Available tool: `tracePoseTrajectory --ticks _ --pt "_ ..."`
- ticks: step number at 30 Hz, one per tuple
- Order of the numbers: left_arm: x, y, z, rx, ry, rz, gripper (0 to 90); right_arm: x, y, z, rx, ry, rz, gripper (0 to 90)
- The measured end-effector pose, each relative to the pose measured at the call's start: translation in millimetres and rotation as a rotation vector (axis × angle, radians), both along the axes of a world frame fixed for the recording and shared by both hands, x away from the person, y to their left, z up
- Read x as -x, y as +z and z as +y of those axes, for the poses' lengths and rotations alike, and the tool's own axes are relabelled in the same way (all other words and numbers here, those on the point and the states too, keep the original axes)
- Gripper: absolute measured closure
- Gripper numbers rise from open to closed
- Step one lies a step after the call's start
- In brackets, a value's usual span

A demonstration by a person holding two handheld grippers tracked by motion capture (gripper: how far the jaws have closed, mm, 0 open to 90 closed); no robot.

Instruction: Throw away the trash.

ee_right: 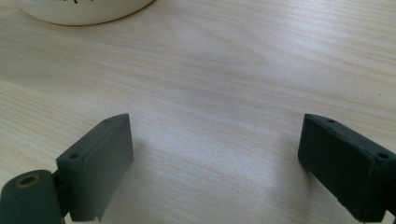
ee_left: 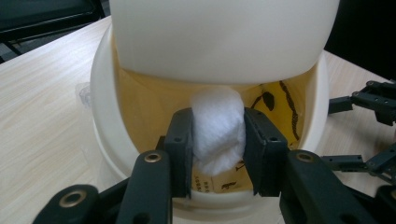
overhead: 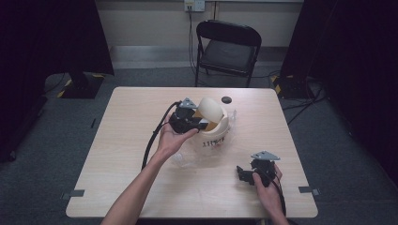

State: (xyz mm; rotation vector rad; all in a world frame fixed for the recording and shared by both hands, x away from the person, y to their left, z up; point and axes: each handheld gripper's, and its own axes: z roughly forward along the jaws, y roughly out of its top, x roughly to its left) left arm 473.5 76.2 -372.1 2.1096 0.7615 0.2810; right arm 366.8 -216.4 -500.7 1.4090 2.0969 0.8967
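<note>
Table (overhead: 126, 140) first — pale wood, broad, with a black folding chair (overhead: 228, 47) standing behind its far edge and a small dark disc (overhead: 226, 99) lying near that edge. Dark curtains hang at both sides of the room.

Near the middle of the table stands a cream-coloured bin (overhead: 213, 133) with dark lettering on its side. Its swing lid (overhead: 211, 108) is tipped, so the mouth is open toward the person. Inside, as the left gripper view shows, the wall is yellowish with black markings. Some clear plastic wrapping (overhead: 185, 159) lies on the wood just in front of the bin.

The left gripper (ee_left: 217, 135) is held at the bin's mouth, the person's left hand (overhead: 171, 139) wrapped under its body, its cable looping back along the forearm. Its jaws are closed on a white cotton wad (ee_left: 218, 128) — pads pressing it from both sides, the wad bulging above them. The wad sits right at the opening, just under the tipped lid and over the near rim.

The right gripper (ee_right: 215, 163) rests low near the table's near right corner, well apart from the bin, in the person's right hand (overhead: 268, 185). Its jaws stand wide apart over bare wood, nothing between them.
</note>
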Motion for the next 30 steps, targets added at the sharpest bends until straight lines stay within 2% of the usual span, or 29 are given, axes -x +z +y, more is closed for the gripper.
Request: tracePoseTrajectory --ticks 7,9,12,16,20,25,27,30 --pt "-4.1 -2.6 -6.9 -0.035 -0.013 0.011 64.9 0.0 0.0 0.0 0.000 0.000 0.000 9.5" --pt "-5.5 -4.3 -8.2 -0.032 -0.005 0.013 64.8 0.0 0.0 0.0 0.000 0.000 0.000 9.5" --pt "-6.7 -3.6 -10.5 -0.062 0.009 0.010 64.8 0.0 0.0 0.0 0.000 0.000 0.000 9.5" --pt "-7.9 -4.0 -12.1 -0.048 0.017 0.015 63.9 0.0 0.0 0.0 0.000 0.000 0.000 9.5" --pt "-8.7 -3.6 -12.3 -0.053 0.009 0.018 61.7 0.0 0.0 0.0 0.000 0.000 0.000 9.4" --pt "-7.2 -3.3 -14.8 -0.039 0.011 0.021 56.1 0.0 0.0 0.0 0.000 -0.001 0.000 9.5" --pt "-5.8 -2.3 -15.4 -0.051 0.011 0.010 56.0 0.0 0.0 0.0 0.000 0.000 0.000 9.5" --pt "-4.3 -0.4 -14.1 -0.039 0.006 0.007 55.9 0.0 0.0 0.0 0.000 0.000 0.000 9.5"
